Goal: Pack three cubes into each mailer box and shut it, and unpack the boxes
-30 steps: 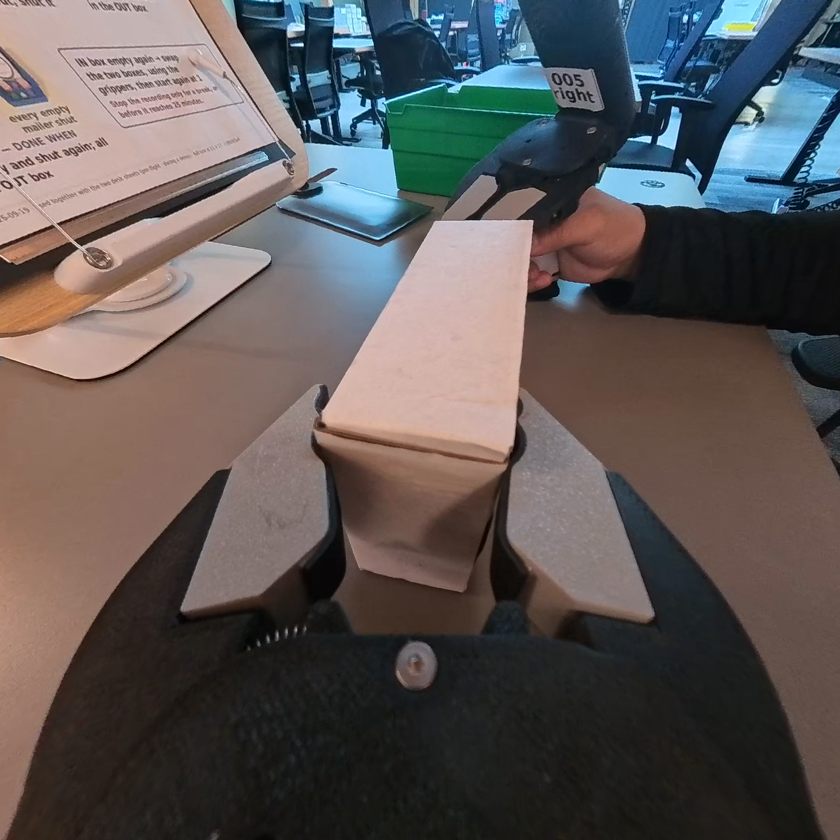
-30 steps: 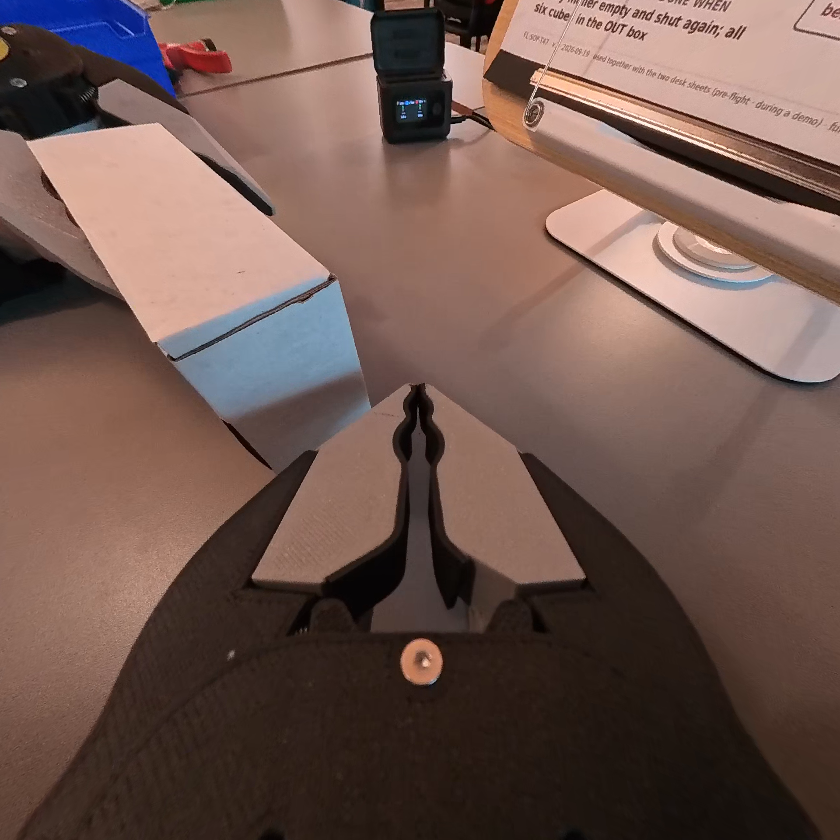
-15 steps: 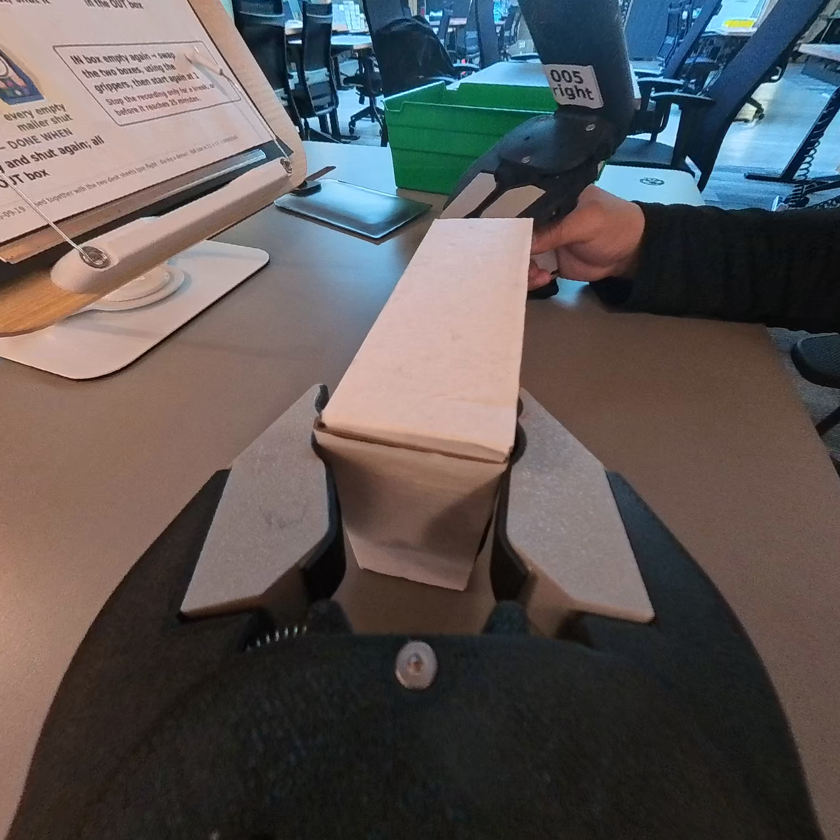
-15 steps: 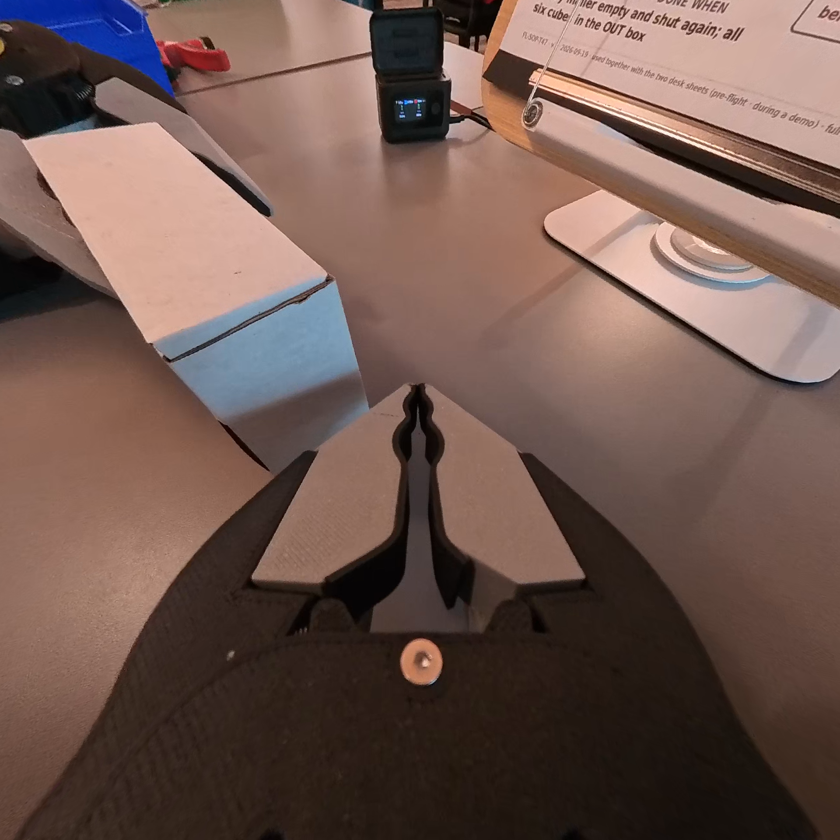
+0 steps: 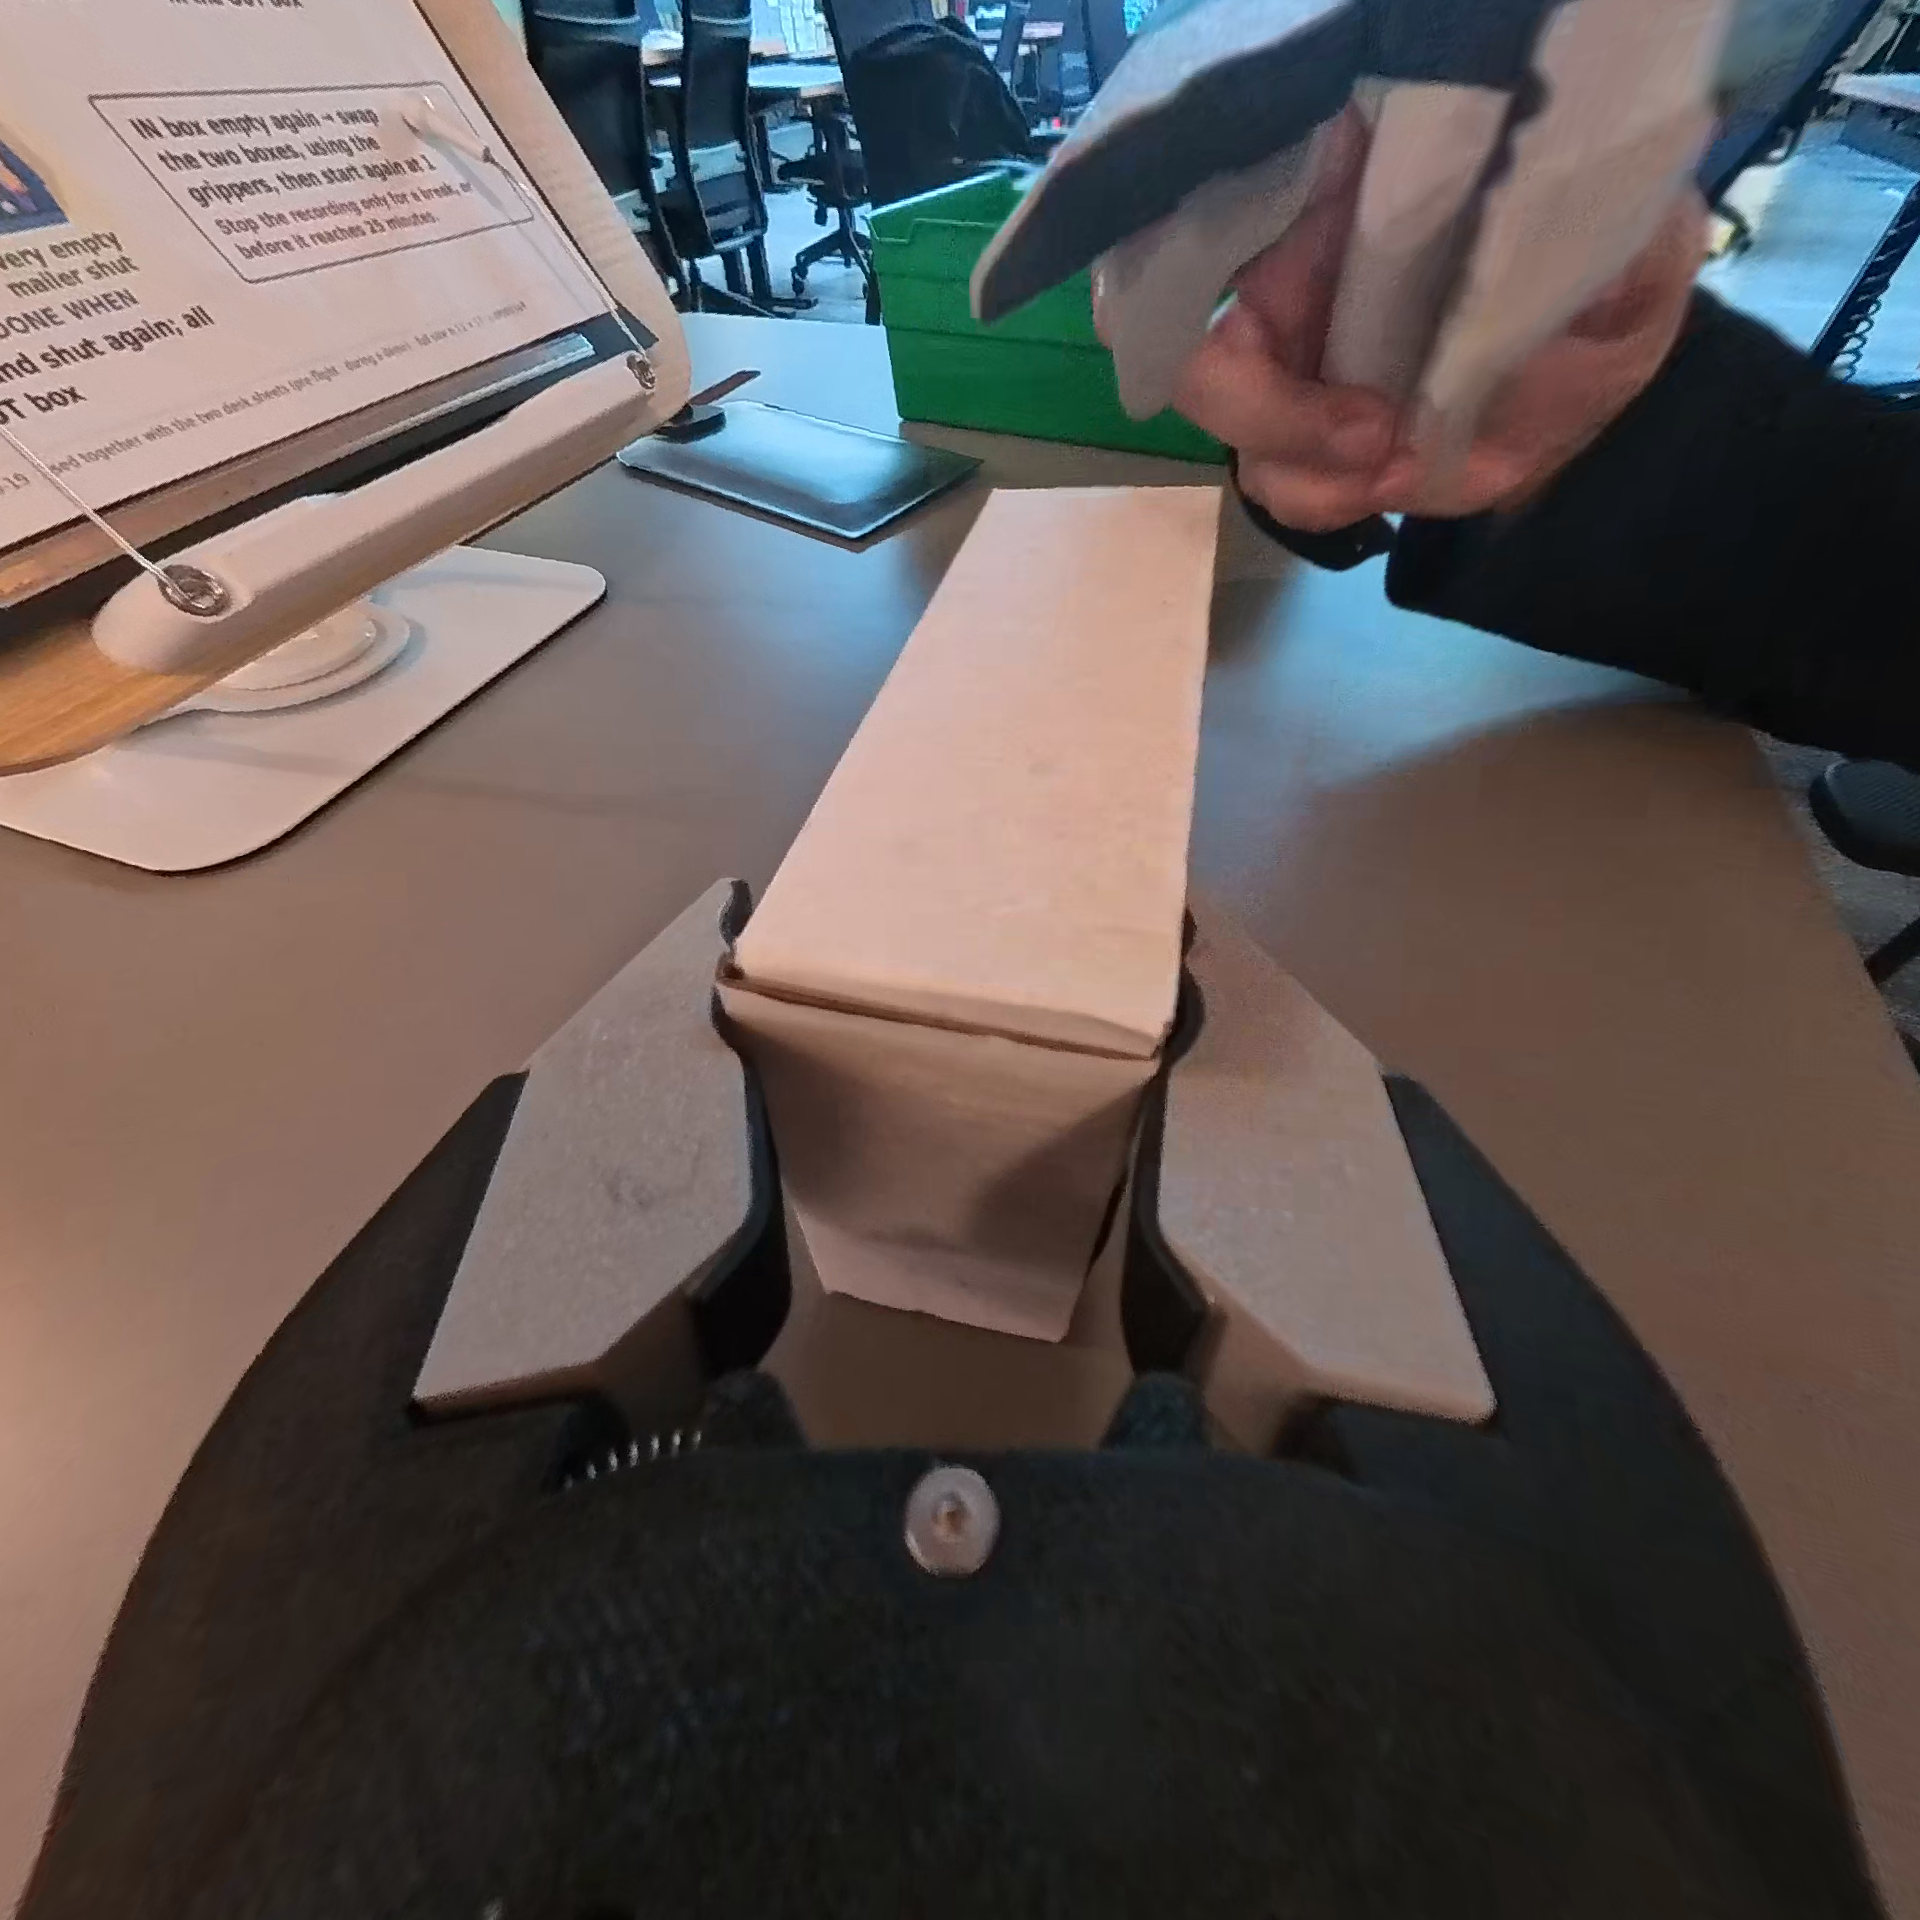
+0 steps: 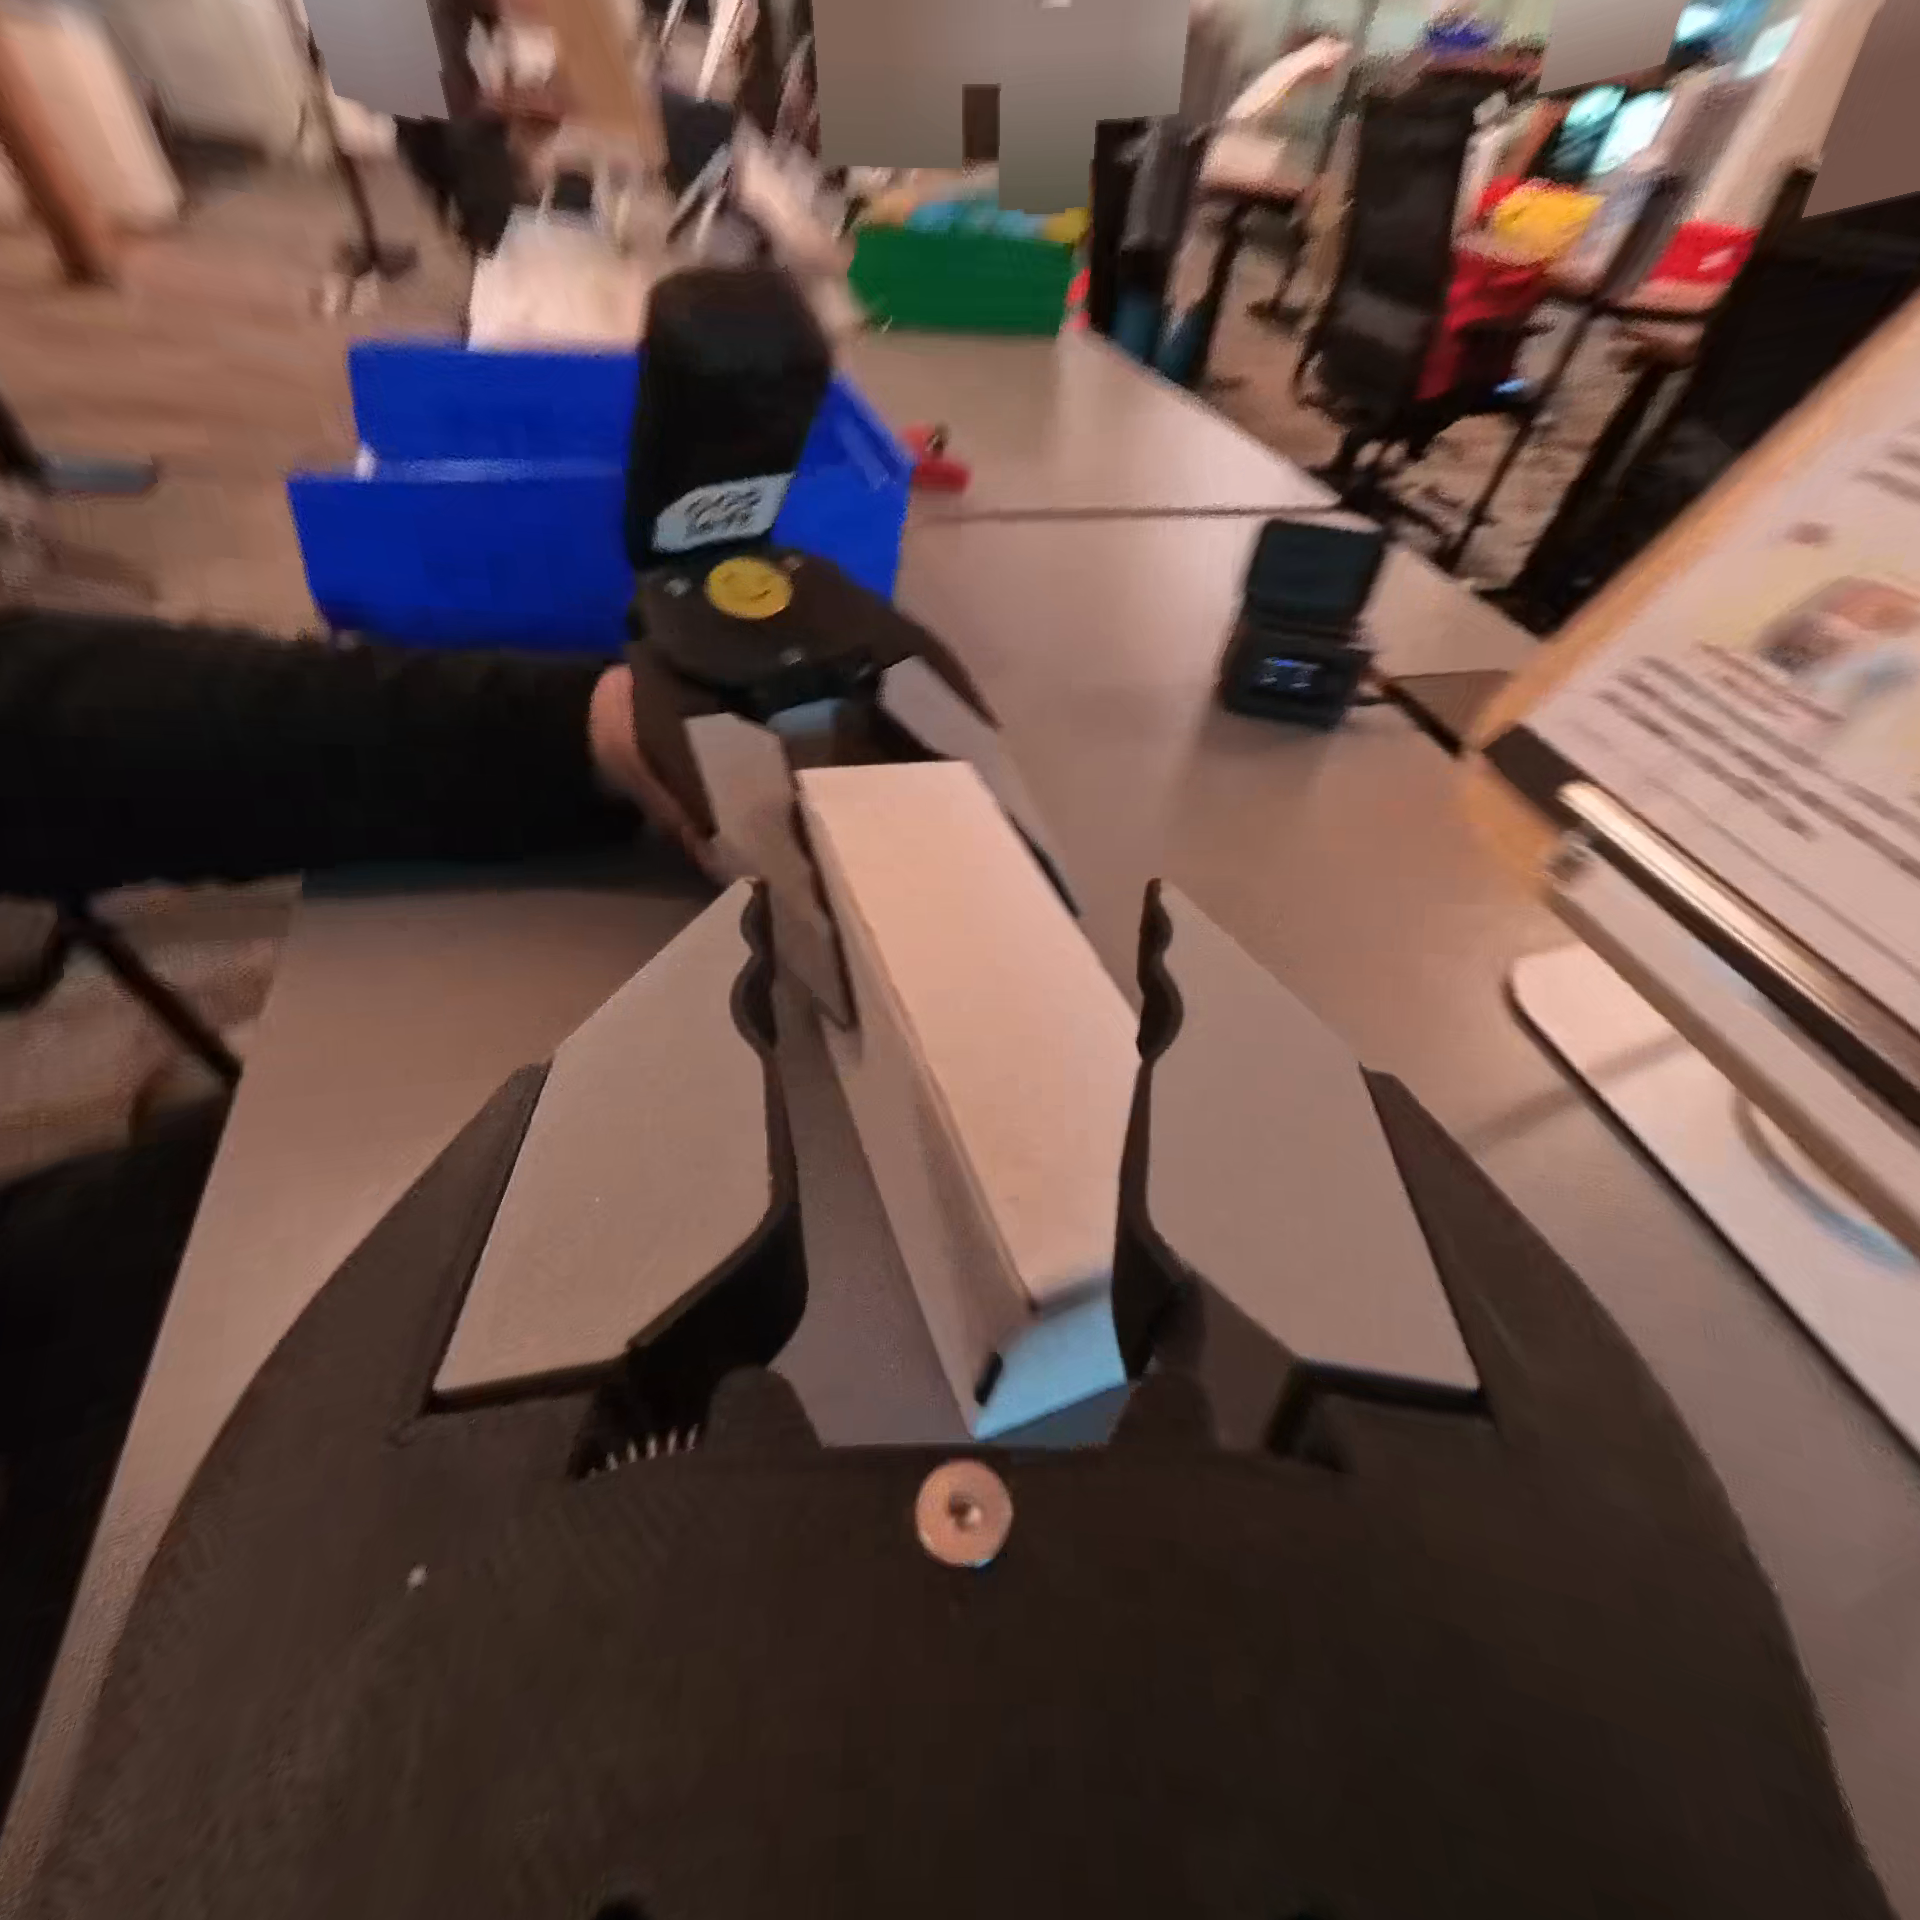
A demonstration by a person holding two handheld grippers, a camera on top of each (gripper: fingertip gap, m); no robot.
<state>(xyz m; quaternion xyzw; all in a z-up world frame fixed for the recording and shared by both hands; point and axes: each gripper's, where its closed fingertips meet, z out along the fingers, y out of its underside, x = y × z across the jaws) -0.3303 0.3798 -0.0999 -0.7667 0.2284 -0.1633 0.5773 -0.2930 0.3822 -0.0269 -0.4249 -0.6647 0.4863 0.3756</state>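
The mailer box (image 5: 1023, 769) — long, white, plain cardboard — lies shut on the grey counter (image 5: 364, 1039), its contents hidden. One end sits clamped between the grey fingers (image 5: 613, 1174) of the left gripper (image 5: 956, 935), which press its two side walls; the end flap there is tucked in. The far end reaches toward the right gripper (image 6: 951, 904), whose fingers stand wide apart on either side of that end without closing on it; the view is motion-blurred, so whether a finger touches the cardboard cannot be told. In the left wrist view the right gripper shows tilted above the box's far end, held by a hand (image 5: 1382, 416) in a dark sleeve. Beyond it stands a green bin (image 5: 997, 343), contents not visible; behind the left gripper a blue bin (image 6: 488, 520). A document stand (image 5: 312, 312) with a printed sheet — white base, wooden back — sits beside the box.
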